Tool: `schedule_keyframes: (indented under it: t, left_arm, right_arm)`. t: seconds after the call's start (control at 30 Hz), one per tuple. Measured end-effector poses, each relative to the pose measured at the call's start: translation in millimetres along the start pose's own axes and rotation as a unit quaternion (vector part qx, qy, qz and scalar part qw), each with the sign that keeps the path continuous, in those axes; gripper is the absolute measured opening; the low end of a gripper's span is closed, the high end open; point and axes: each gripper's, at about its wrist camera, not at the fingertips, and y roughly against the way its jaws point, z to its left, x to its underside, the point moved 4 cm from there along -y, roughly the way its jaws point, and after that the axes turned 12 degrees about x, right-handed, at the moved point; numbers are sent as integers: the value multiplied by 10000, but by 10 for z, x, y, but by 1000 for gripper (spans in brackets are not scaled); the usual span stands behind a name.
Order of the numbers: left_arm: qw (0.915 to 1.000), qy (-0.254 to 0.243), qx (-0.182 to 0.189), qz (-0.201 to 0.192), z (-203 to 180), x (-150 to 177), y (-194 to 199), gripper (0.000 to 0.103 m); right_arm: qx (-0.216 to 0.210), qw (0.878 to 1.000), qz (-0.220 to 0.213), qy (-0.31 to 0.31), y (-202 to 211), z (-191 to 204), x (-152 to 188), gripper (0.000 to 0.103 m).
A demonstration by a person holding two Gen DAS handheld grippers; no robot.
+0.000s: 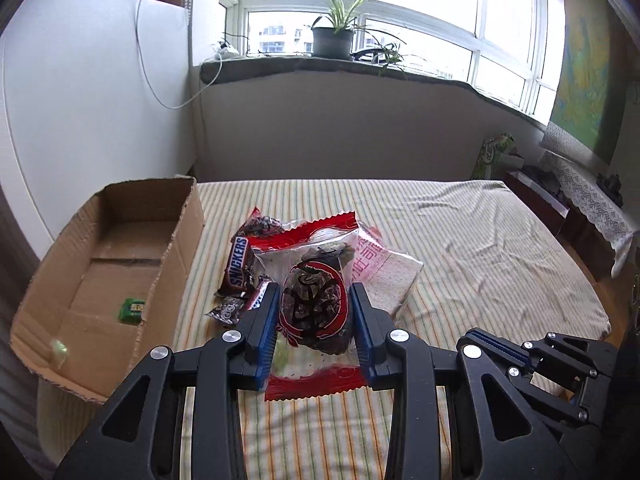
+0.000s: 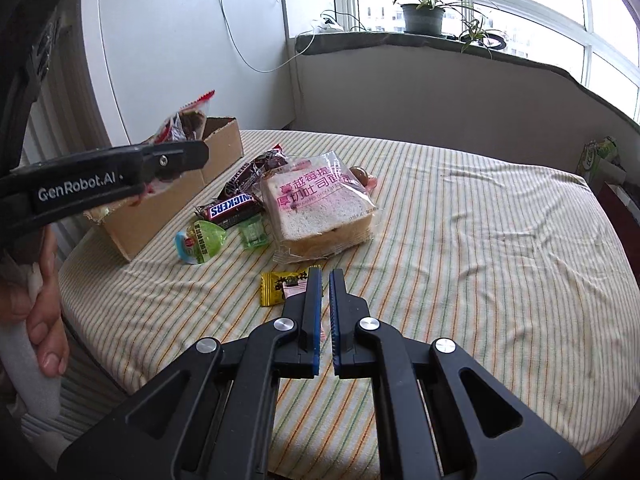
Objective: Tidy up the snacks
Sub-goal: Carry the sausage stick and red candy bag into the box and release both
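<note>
My left gripper (image 1: pixel 316 294) is shut on a clear, red-edged packet of dark dried snack (image 1: pixel 316 308), lifted off the bed. In the right wrist view the same packet (image 2: pixel 188 120) hangs over the open cardboard box (image 2: pixel 160 216), held by the left gripper (image 2: pixel 196 152). The box (image 1: pixel 176 264) has a small green candy (image 1: pixel 132 310) inside. My right gripper (image 2: pixel 326 274) is shut and empty, low over a yellow candy packet (image 2: pixel 276 284). Still lying on the sheet are Snickers bars (image 2: pixel 232 210), a bagged bread slice (image 2: pixel 320 208), a green jelly cup (image 2: pixel 198 244) and a green candy (image 2: pixel 254 232).
The striped bed sheet (image 2: pixel 480 240) spreads wide to the right. A person's hand (image 2: pixel 44 320) grips the left handle. A wall and a windowsill with a potted plant (image 1: pixel 332 36) lie behind the bed; a cabinet (image 1: pixel 580 216) stands at its right.
</note>
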Motion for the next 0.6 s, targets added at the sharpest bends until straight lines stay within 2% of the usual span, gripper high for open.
schedule_keyframes:
  t: [0.03,0.07,0.1,0.13,0.17,0.2,0.27,0.3,0.33,0.37,0.5,0.6]
  left_arm:
    - [10000,-12,-19,-63,14,-34,46,32]
    - [9999,-3,-33,-111,37,-54,90,32]
    - [9999,19,-35,-138,61,-57,123,32]
    - [9999,52,-31,-146,86,-46,144,32]
    - [9999,89,-16,-135,108,-26,155,32]
    - [9999,118,-2,-122,126,-2,163,32]
    - [9998,154,18,-102,135,50,168,32]
    - [9998,176,32,-89,143,77,178,32]
    - [9998,194,42,-82,150,100,197,32]
    - [9997,204,44,-82,164,112,215,32]
    - [9996,274,17,-107,241,124,289,32]
    - [9994,304,10,-184,286,97,349,32]
  right_arm:
    - [-9,10000,69,22,-21,16,44,4]
    - [17,9998,169,133,-54,59,101,10]
    - [95,9992,239,305,-87,111,151,26]
    - [206,9984,215,483,-115,163,183,36]
    - [328,9973,106,651,-141,202,204,53]
    - [466,9955,39,820,-189,237,219,55]
    - [548,9928,243,1037,-351,271,258,53]
    - [405,9941,353,940,-409,256,269,42]
    - [254,9962,385,737,-421,223,256,36]
    - [289,9968,421,617,-424,191,240,19]
    - [276,9978,408,441,-351,132,206,19]
    - [324,9989,225,268,-199,63,106,19]
